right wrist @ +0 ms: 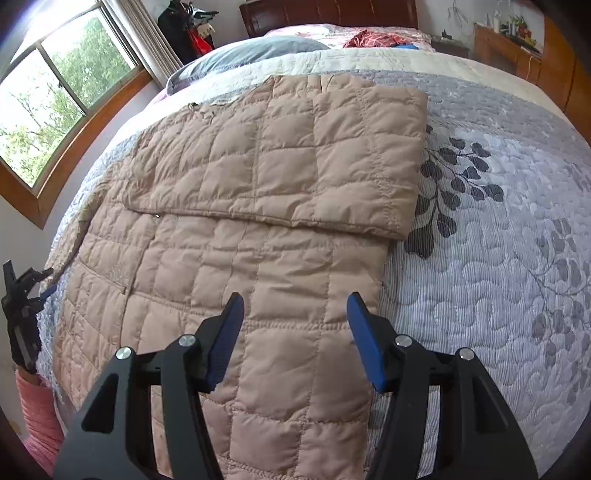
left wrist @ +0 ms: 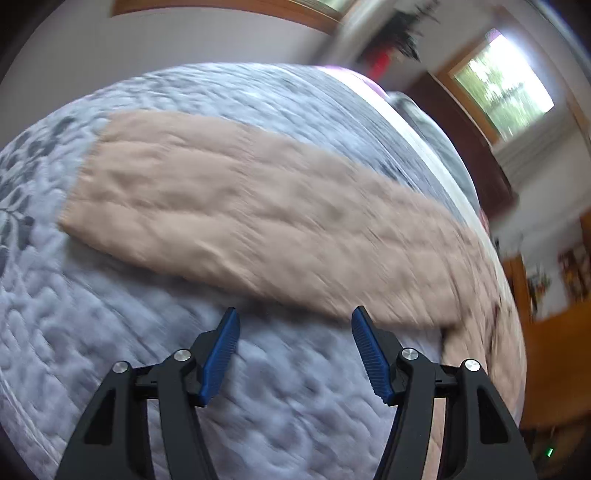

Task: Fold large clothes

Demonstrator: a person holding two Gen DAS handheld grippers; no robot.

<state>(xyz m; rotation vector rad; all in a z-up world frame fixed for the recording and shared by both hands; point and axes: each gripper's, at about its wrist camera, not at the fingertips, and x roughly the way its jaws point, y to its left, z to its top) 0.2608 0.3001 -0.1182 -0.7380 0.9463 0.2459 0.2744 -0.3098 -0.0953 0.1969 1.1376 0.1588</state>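
Note:
A tan quilted jacket lies flat on the bed, with one part folded over across its upper half. My right gripper is open and empty, hovering just above the jacket's near right part. In the blurred left wrist view the jacket is a long tan strip across the bed. My left gripper is open and empty, over the quilt just short of the jacket's near edge. The left gripper also shows at the far left of the right wrist view.
The bed carries a grey-white quilt with a leaf pattern. A grey pillow and red clothes lie near the dark headboard. A window is at the left and a wooden cabinet at the right.

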